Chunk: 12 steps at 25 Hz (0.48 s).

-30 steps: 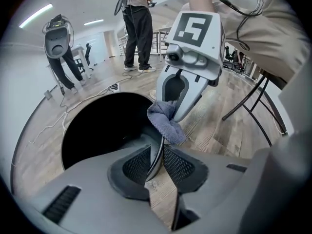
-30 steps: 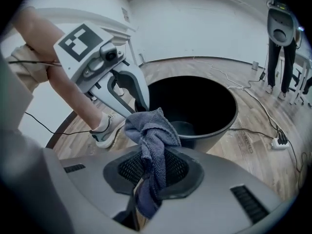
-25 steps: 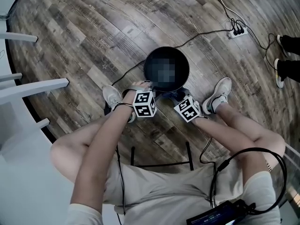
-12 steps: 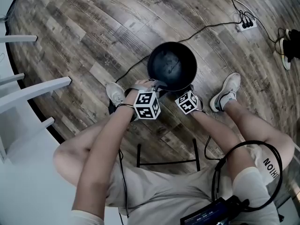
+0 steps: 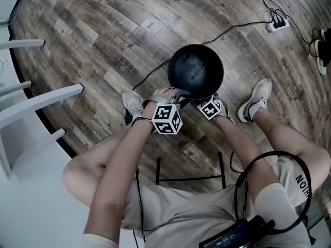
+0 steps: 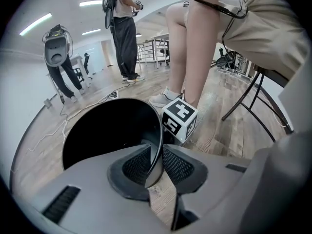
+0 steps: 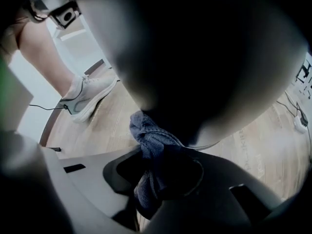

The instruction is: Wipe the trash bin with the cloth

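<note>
The left gripper (image 6: 157,156) is clamped on the rim of the round black plastic trash bin (image 6: 105,130). The thin wall stands between its two ribbed pads (image 6: 138,165), one inside the bin and one outside, and both touch it. Its jaws have just been easing open a little, yet the rim sits gripped between them. The bin is tilted toward this gripper, its dark mouth facing the camera.

The right gripper (image 7: 163,172) is closed on a bunched dark blue woven cloth (image 7: 148,143), which sticks out past the jaws toward the bin. This view is dark and blurred: the cloth seems to press low on the bin's outer wall, but the contact itself is not clear. This gripper's black-and-white marker cube (image 6: 179,121) shows in the left gripper view, just beyond the rim and close to the bin's outer side.

In the head view the bin stands on the grey-brown wooden plank floor (image 5: 103,35) between the person's feet. Both grippers are at its near side, the left on the rim and the right just beside it. One white sneaker (image 5: 133,103) lies left of the bin and the other to its right. A white power strip (image 5: 274,24) lies well apart on the floor. A black metal stool frame (image 5: 191,179) shows under the seated person. In the left gripper view a second person (image 6: 124,33) stands far off in the room.
</note>
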Each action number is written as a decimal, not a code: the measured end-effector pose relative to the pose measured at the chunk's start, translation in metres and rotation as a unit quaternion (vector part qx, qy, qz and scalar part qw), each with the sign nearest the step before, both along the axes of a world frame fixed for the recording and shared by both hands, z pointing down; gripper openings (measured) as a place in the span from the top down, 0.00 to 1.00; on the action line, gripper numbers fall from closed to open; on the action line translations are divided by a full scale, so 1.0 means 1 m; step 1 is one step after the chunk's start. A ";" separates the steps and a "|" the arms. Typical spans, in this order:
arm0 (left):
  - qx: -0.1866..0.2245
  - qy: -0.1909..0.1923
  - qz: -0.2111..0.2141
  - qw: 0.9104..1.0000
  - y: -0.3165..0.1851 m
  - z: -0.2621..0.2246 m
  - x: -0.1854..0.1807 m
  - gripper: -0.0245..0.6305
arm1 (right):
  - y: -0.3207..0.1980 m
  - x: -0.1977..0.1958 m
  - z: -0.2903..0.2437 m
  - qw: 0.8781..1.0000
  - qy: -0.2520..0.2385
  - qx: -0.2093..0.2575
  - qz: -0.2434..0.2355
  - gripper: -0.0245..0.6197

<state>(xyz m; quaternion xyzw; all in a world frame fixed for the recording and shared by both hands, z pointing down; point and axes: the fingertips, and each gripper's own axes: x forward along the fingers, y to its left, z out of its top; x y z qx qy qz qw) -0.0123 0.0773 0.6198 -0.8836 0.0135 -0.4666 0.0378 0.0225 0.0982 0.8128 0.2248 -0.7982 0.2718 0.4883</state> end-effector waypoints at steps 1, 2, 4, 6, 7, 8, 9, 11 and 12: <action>-0.001 -0.001 -0.007 1.000 0.001 0.000 0.000 0.84 | 0.003 0.000 -0.007 1.000 -0.007 0.000 -0.010 0.84; -0.005 -0.002 -0.015 1.000 0.001 0.001 0.000 0.83 | 0.005 0.002 -0.015 1.000 -0.012 0.003 -0.021 0.84; -0.013 -0.005 -0.032 0.999 0.000 0.001 0.001 0.83 | 0.008 0.009 -0.029 0.999 -0.020 0.011 -0.043 0.84; -0.014 -0.007 -0.048 0.999 -0.002 0.001 0.002 0.83 | 0.008 0.018 -0.045 0.998 -0.028 0.020 -0.059 0.84; -0.013 -0.008 -0.056 0.998 -0.002 0.001 0.002 0.83 | 0.008 0.022 -0.053 0.997 -0.033 0.025 -0.065 0.84; -0.013 -0.010 -0.063 0.998 -0.002 0.002 0.003 0.83 | 0.009 0.026 -0.062 0.996 -0.039 0.029 -0.071 0.84; -0.013 -0.011 -0.068 0.998 -0.002 0.002 0.003 0.83 | 0.010 0.029 -0.072 0.996 -0.045 0.033 -0.076 0.84; -0.018 -0.016 -0.079 0.997 -0.002 0.003 0.006 0.83 | 0.010 0.036 -0.090 0.994 -0.055 0.038 -0.086 0.84; -0.022 -0.019 -0.086 0.996 -0.002 0.003 0.009 0.83 | 0.011 0.040 -0.098 0.994 -0.059 0.036 -0.088 0.84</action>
